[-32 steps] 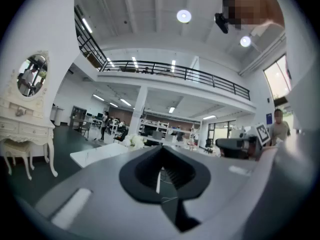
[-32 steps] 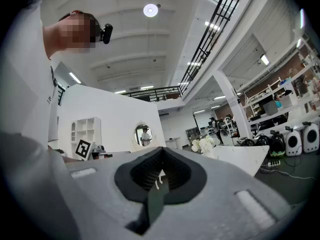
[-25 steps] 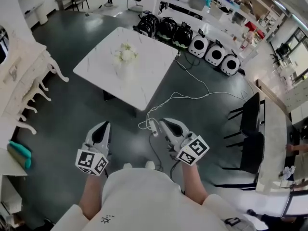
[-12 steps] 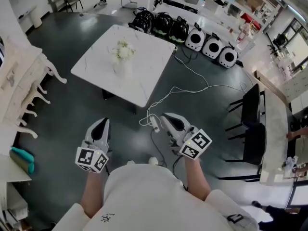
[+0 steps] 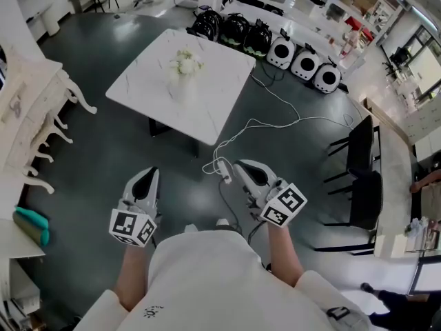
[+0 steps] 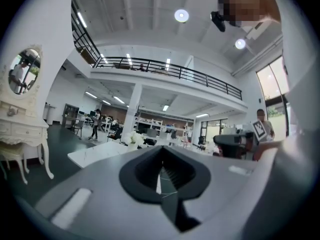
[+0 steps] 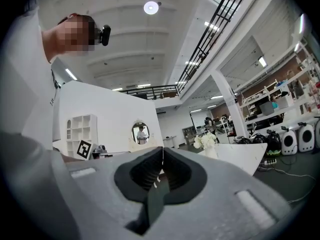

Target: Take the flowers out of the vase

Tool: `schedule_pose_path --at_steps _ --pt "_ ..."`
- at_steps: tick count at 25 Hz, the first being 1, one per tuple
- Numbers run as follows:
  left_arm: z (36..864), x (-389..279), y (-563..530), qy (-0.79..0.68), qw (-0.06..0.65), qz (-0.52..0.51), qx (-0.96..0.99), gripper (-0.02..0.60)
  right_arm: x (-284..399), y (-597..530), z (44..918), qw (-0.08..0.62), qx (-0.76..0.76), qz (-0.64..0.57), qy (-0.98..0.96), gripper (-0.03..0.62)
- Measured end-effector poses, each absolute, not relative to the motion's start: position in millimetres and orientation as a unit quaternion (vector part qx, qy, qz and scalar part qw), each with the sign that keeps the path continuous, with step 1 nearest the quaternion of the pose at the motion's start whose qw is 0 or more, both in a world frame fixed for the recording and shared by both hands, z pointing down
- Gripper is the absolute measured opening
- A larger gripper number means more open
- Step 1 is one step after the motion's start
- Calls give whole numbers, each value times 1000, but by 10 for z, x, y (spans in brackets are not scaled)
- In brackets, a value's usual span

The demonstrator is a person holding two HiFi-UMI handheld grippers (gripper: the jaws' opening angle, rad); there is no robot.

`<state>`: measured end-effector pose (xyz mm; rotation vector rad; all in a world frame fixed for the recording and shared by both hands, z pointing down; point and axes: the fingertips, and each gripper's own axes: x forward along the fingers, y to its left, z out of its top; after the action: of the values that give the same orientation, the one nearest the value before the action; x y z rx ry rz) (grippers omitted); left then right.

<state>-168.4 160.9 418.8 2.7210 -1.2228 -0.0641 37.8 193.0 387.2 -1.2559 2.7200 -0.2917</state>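
White flowers (image 5: 185, 63) stand in a pale vase (image 5: 181, 87) in the middle of a white marble table (image 5: 227, 95), far ahead of me. The same flowers (image 6: 132, 137) show small in the left gripper view, and the flowers (image 7: 206, 141) sit with their vase at the table's edge in the right gripper view. My left gripper (image 5: 145, 179) and right gripper (image 5: 246, 169) hang level in front of my body over the dark floor, well short of the table. Both have their jaws shut together with nothing between them.
A white cable and power strip (image 5: 224, 170) lie on the floor just beyond my right gripper. A row of black and white pet-carrier backpacks (image 5: 275, 45) stands behind the table. An ornate white dresser (image 5: 31, 116) is at left, black chairs (image 5: 358, 185) at right.
The table and flowers have shifted slightly right and closer in the head view as I step forward. Both grippers stay shut and keep their pose in front of my body.
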Motion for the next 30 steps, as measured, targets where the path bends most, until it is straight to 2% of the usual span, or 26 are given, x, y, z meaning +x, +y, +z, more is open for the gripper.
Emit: schedule_pose_path --at_steps 12,19,30 --pt "4307 -2233 1746 -429 100 -34 897 -11 128 1998 3879 67 -424 -106 897 1" --pt "4362 -2195 1606 -427 98 -31 898 -11 34 1819 3895 74 -412 -106 902 2" --pt "4311 -1971 965 -430 93 -26 898 -11 262 1123 3928 83 -408 -108 903 2"
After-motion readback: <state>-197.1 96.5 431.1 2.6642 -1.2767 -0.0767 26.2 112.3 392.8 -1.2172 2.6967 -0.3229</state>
